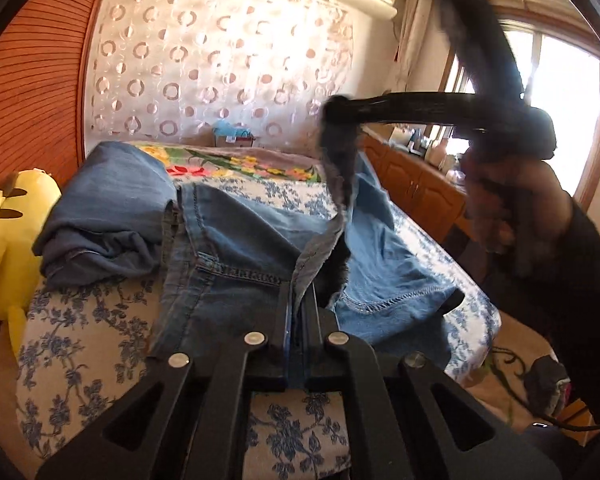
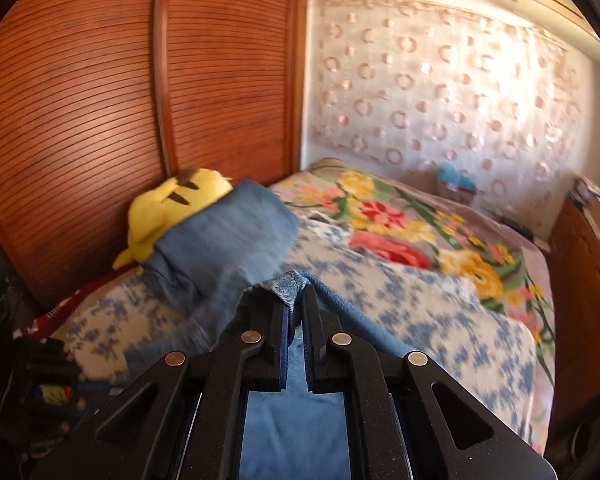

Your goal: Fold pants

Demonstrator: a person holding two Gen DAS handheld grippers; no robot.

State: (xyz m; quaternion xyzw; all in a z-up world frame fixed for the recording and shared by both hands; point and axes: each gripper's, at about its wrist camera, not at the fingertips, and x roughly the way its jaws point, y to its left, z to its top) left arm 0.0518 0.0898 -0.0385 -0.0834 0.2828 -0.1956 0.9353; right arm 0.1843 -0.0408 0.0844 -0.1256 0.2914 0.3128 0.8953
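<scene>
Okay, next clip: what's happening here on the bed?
A person is folding a pair of jeans on a bed with a floral sheet, a handheld gripper in each hand. The left gripper is shut on the denim's edge, and the right gripper is shut on a bunched hem. A second folded pair sits beside a yellow plush toy.

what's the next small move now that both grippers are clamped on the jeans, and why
Probably lift both ends a little higher, then carry them toward the far end. The left gripper and right gripper are each shut on an edge of the jeans, whose middle lies rumpled on the bed beside the folded jeans.
</scene>
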